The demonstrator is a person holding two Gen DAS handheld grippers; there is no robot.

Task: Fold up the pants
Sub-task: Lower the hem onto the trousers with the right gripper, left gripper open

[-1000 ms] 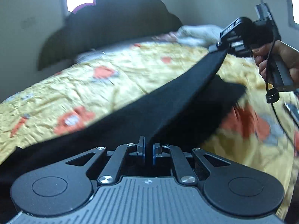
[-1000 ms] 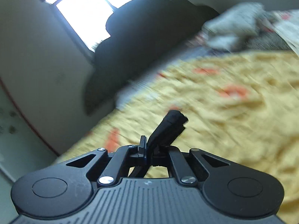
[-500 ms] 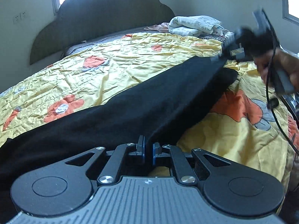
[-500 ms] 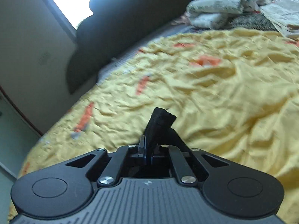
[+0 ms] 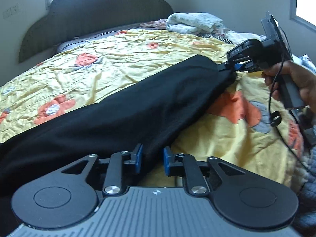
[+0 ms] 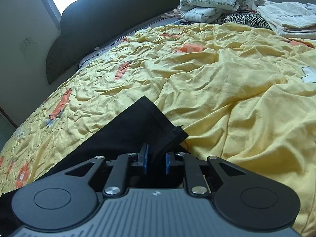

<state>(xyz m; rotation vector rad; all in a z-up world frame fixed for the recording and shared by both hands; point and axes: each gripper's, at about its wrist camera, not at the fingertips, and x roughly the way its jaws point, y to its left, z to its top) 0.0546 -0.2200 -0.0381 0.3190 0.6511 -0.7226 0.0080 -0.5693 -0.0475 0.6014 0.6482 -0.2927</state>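
Now the pants (image 5: 122, 116) lay folded lengthwise on the yellow bed (image 5: 122, 63), their long axis running from the left claw (image 5: 151, 159) at the near end to the right claw (image 5: 231, 70) at the far end. Both claws' jaws had just been opening, and each stood released, the cloth loose between the pads. Probably the next fold would carry one end along that axis, each hand being nearest its own end.
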